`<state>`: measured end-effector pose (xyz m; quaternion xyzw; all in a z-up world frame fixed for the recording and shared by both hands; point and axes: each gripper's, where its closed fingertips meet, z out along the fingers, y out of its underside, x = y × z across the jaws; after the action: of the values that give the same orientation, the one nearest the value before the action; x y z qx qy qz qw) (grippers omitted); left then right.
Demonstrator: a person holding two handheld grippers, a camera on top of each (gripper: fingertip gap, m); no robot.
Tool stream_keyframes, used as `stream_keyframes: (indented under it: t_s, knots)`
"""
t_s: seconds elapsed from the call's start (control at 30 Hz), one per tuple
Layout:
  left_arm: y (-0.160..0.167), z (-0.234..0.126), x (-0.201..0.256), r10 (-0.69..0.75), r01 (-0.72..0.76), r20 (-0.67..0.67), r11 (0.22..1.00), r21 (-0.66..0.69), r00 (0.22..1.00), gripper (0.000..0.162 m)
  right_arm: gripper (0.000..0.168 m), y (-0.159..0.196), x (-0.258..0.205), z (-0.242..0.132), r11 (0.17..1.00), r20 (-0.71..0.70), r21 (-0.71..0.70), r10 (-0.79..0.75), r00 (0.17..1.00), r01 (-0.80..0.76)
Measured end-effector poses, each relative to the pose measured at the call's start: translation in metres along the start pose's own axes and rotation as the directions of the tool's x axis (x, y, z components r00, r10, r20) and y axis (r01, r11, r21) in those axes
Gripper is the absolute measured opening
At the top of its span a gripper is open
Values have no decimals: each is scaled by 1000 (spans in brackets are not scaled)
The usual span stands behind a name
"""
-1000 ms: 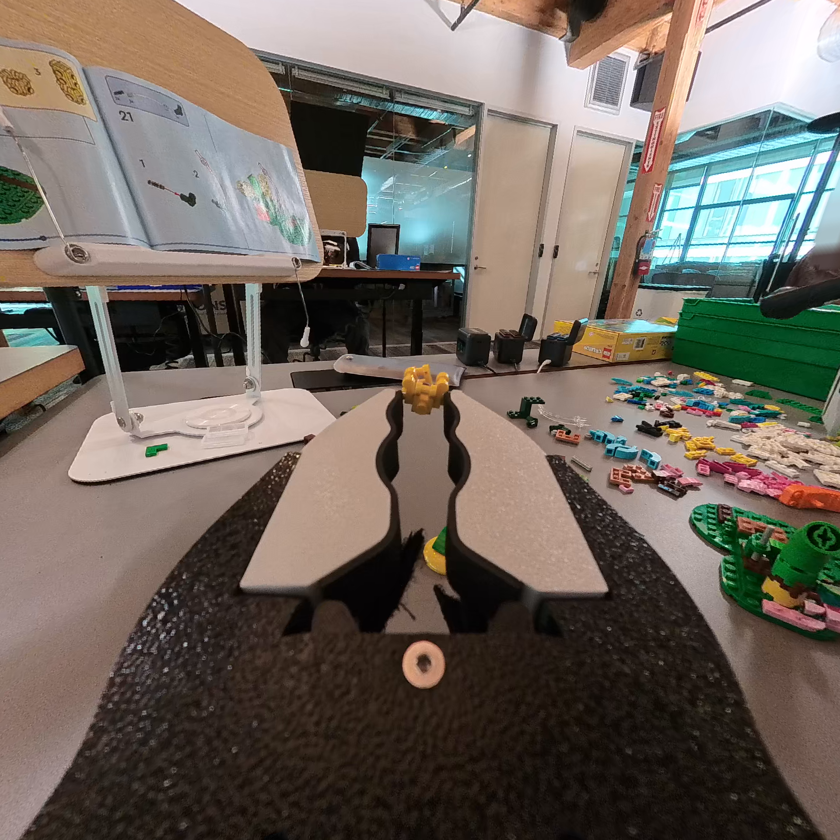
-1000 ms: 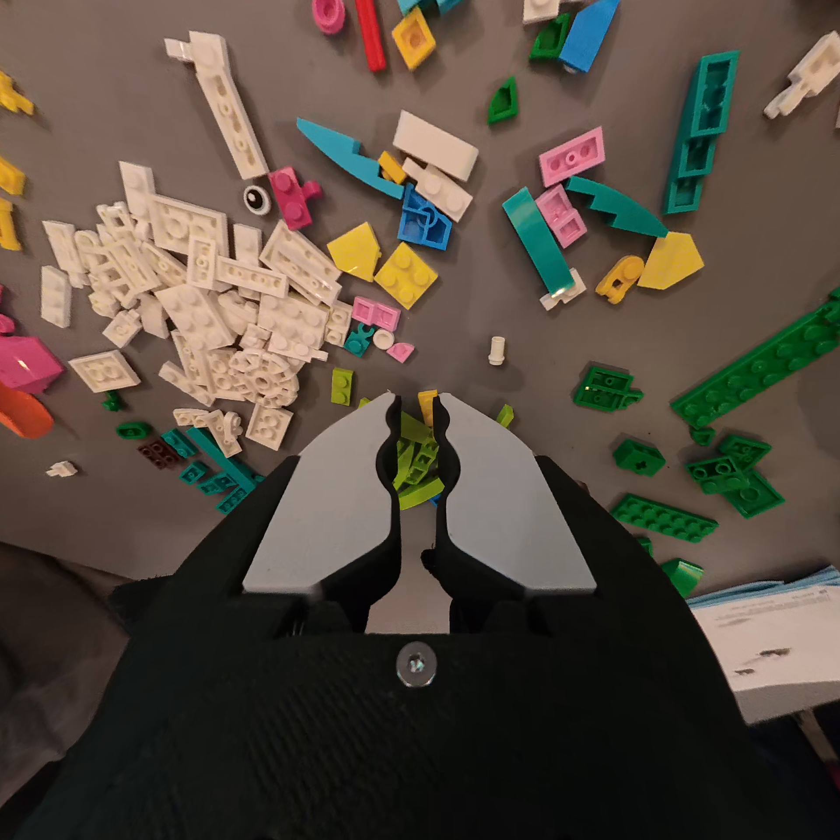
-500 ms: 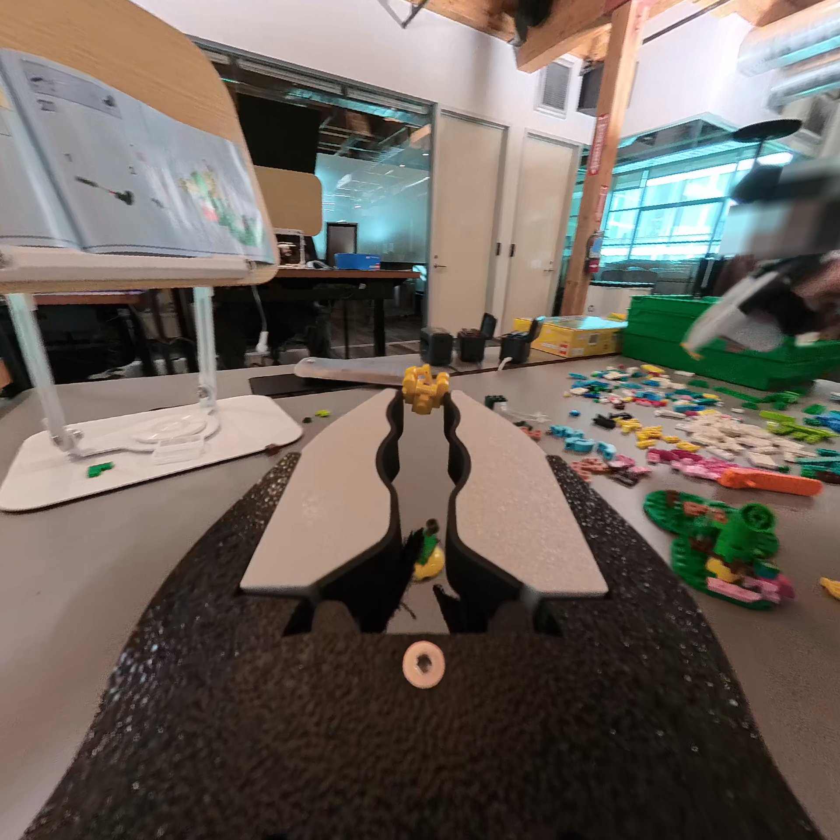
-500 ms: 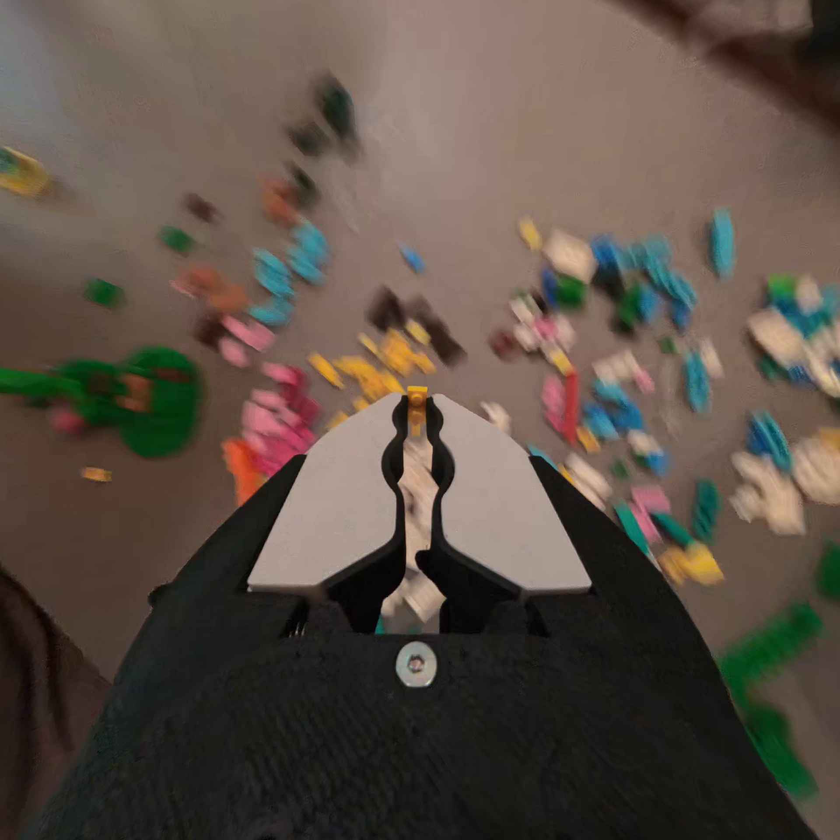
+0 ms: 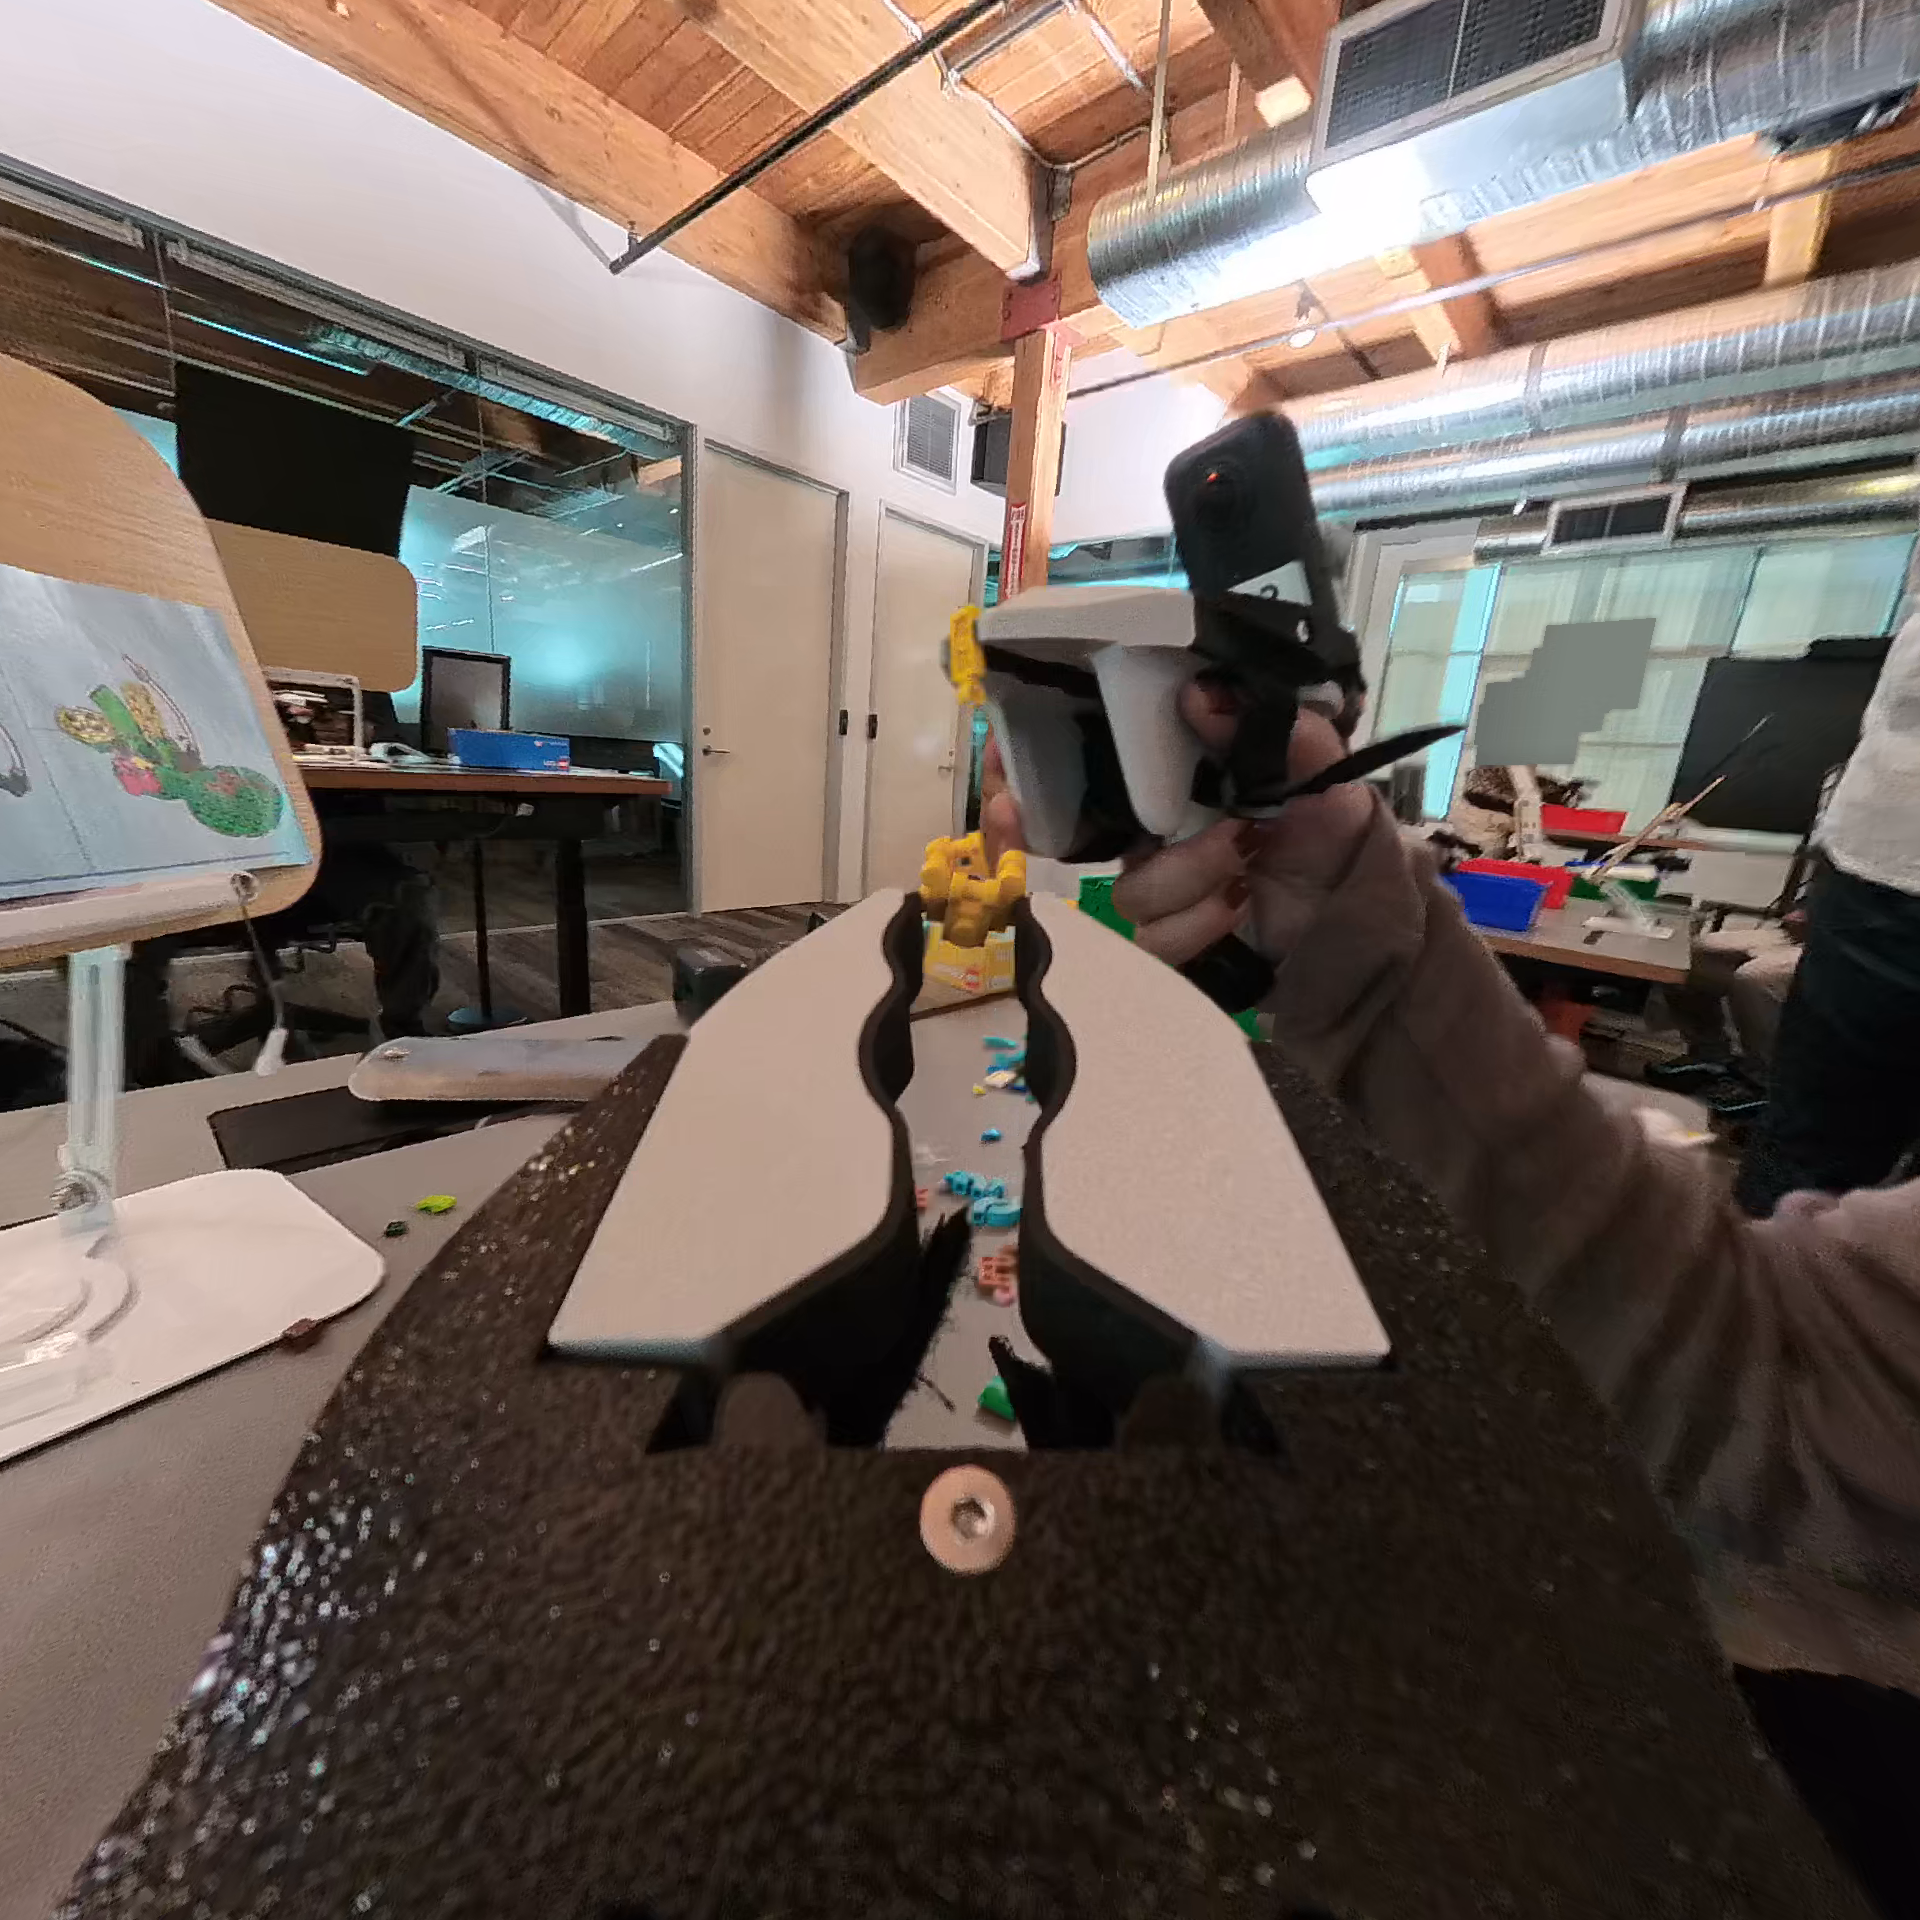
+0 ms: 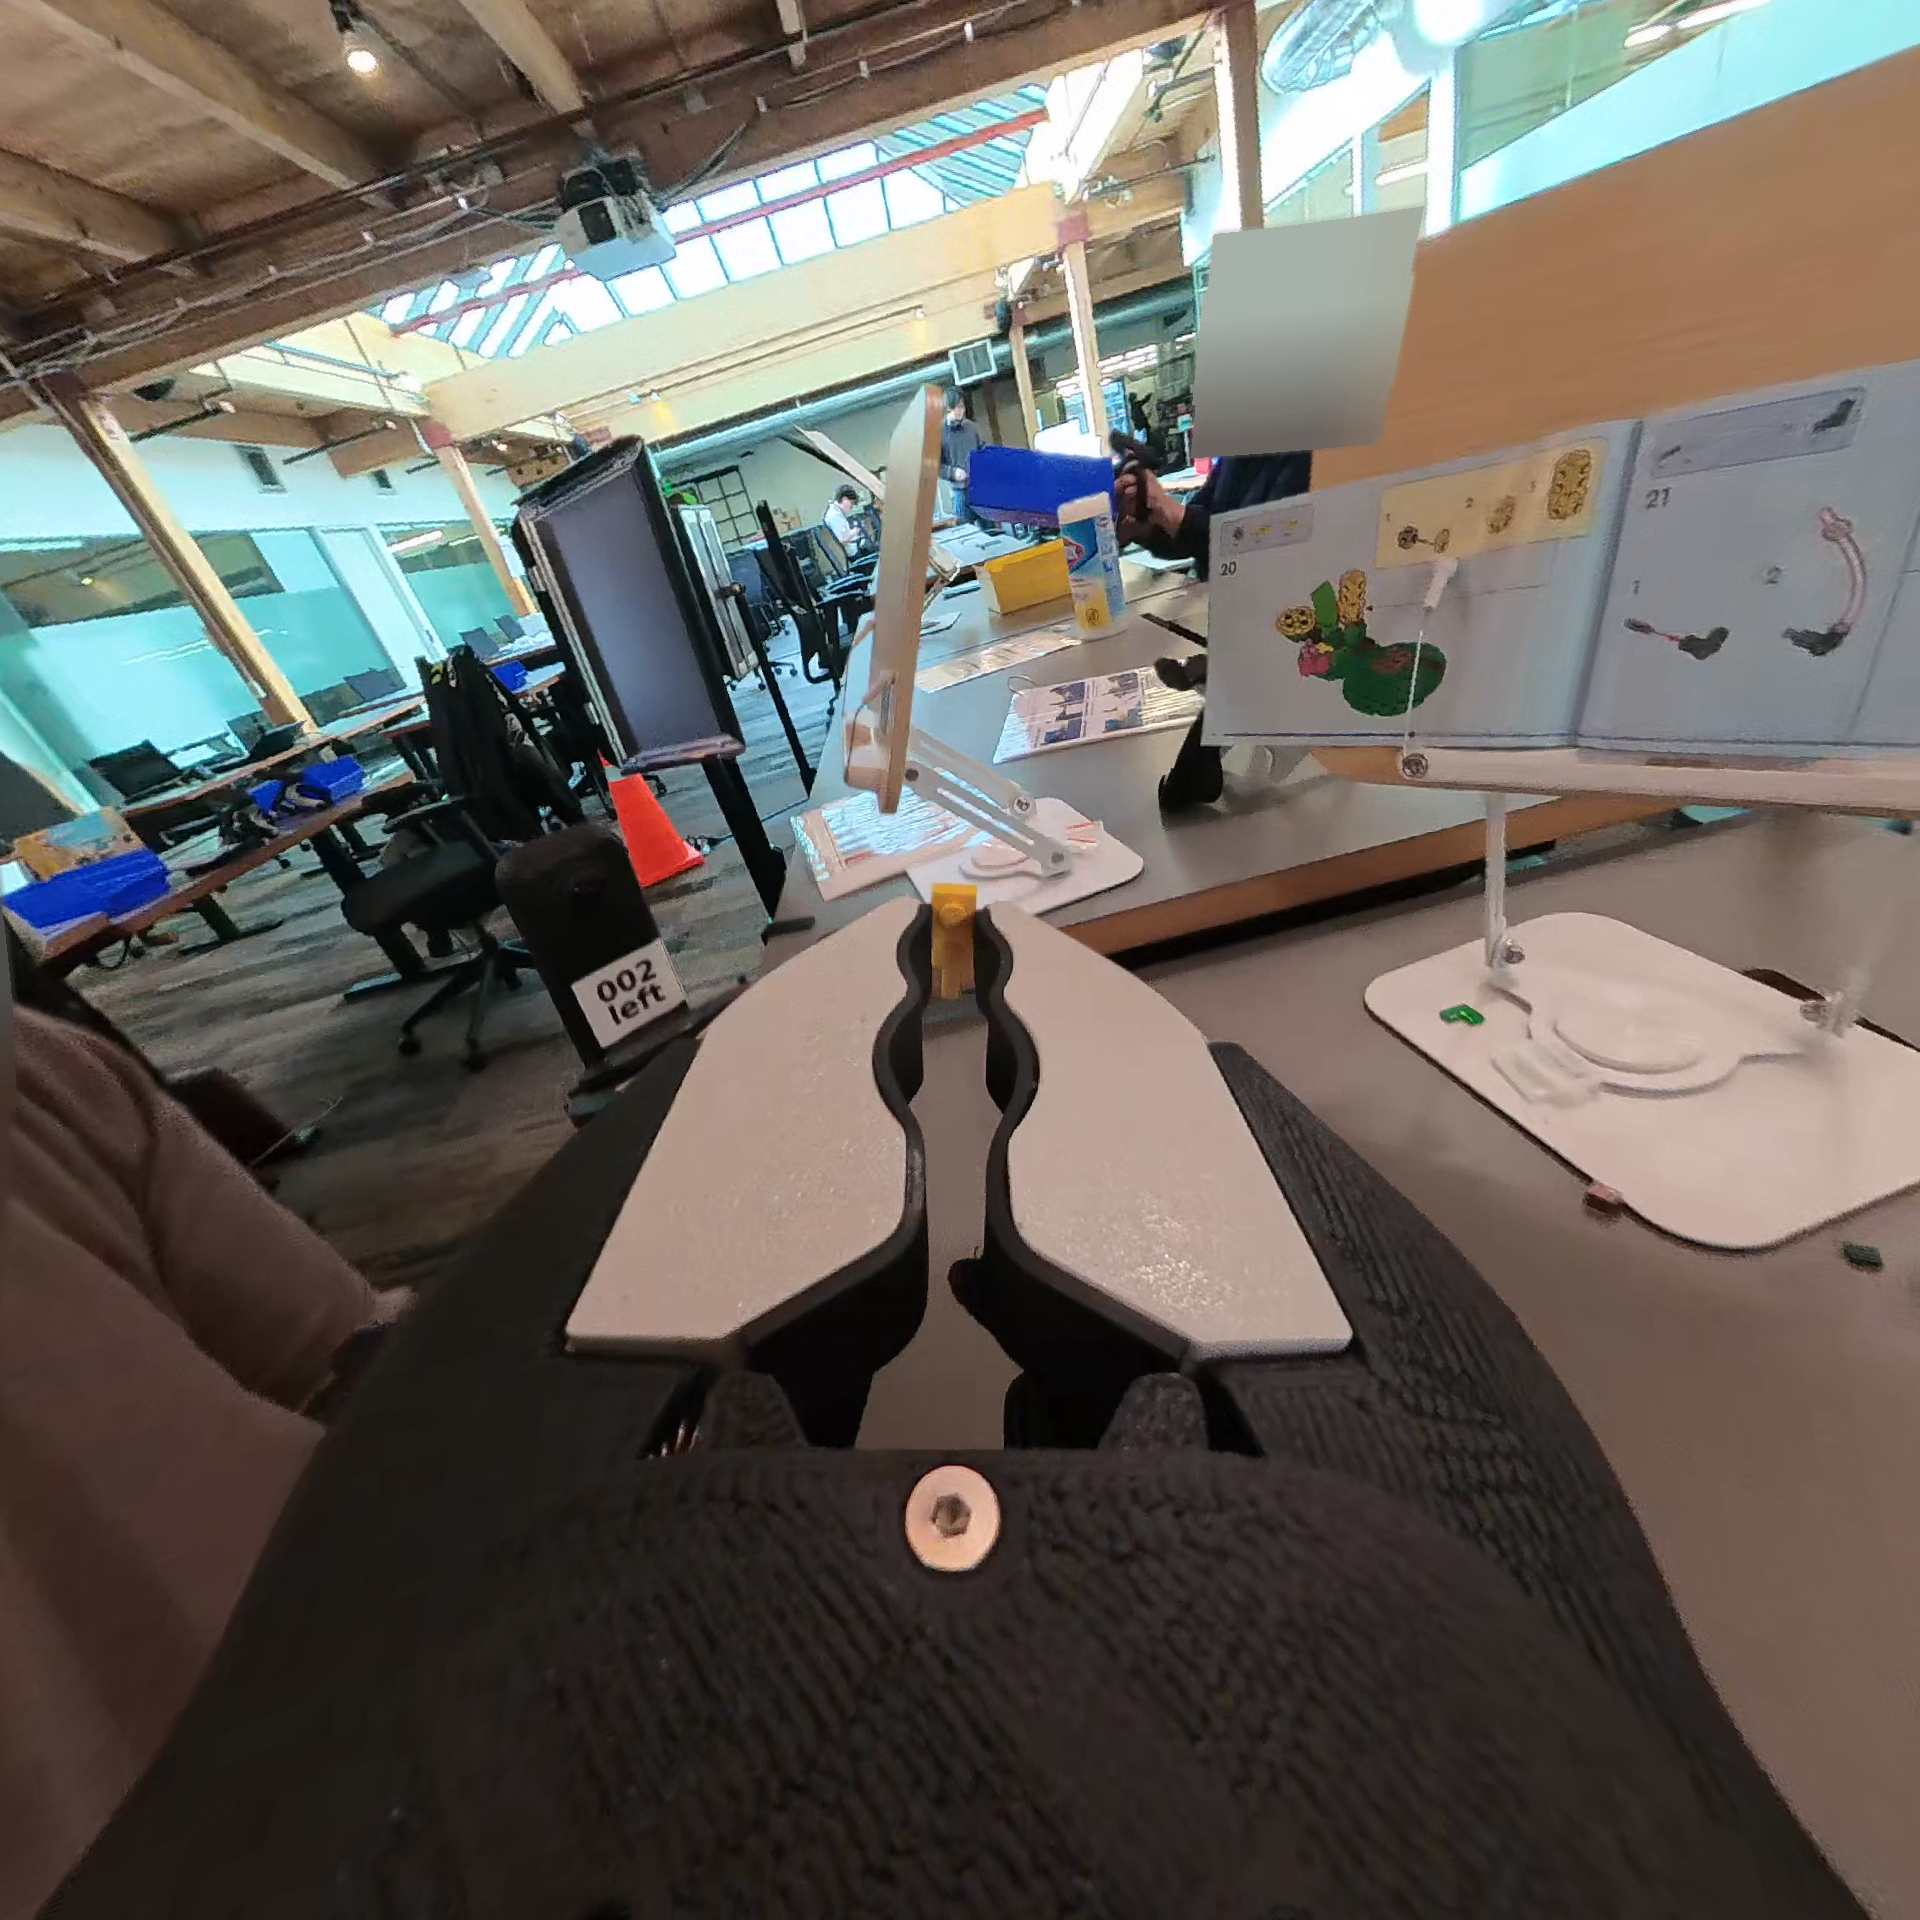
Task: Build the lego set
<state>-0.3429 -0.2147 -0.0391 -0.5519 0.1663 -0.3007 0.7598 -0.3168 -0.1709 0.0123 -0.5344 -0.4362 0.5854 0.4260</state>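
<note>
Grey table (image 5: 125, 1558), yellow piece (image 5: 968, 902) at left claw (image 5: 971, 920) tips

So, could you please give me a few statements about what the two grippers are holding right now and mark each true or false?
1. The left gripper is shut on a knobbly yellow lego cluster. True.
2. The right gripper is empty. False: it pinches a small yellow lego plate at its tips.
3. Both grippers are raised above the grey table. True.
4. The open instruction booklet lies flat on the table. False: it rests on a white-based stand.
</note>
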Motion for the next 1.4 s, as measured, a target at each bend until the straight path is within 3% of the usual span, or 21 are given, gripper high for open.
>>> stream_keyframes:
  t_s: [0.2, 0.63, 0.73, 0.8, 0.9, 0.97, 1.07, 1.3, 1.4]
  knots:
    - [-12, -7, -7, -67, 67, -3, 995, 71, 998, 17, 6, 0, -9, 23, 987, 87, 40, 149, 985, -153]
    - [-8, -5, -10, -89, 88, 9, 991, 98, 996, 17, 5, 16, -3, 27, 978, 119, -23, 207, 971, -205]
    - [-5, -4, -12, -80, 78, 20, 993, 87, 997, 17, 5, 27, 11, 28, 984, 24, -59, 169, 985, -167]
    - [-4, -5, -15, -60, 57, 40, 995, 80, 997, 16, 5, 45, 35, 25, 984, -136, -145, 88, 987, -108]
    - [0, -7, -21, -38, 34, 70, 998, 58, 997, 17, 5, 90, 82, 6, 921, -366, -378, -56, 929, -93]
    - [2, -7, -22, -38, 35, 68, 998, 51, 997, 17, 5, 127, 122, -18, 820, -498, -551, -174, 850, -155]
    - [5, -6, -21, -45, 43, 58, 998, 39, 997, 16, 6, 171, 153, -47, 630, -510, -738, -283, 812, -244]
    - [9, -5, -22, 28, -28, 87, 1000, 0, 996, 17, 6, 179, 195, -117, 487, -567, -782, -301, 767, -388]
    - [6, -6, -23, 22, -23, 89, 1000, 15, 996, 17, 6, 175, 212, -161, 484, -664, -711, -225, 713, -509]
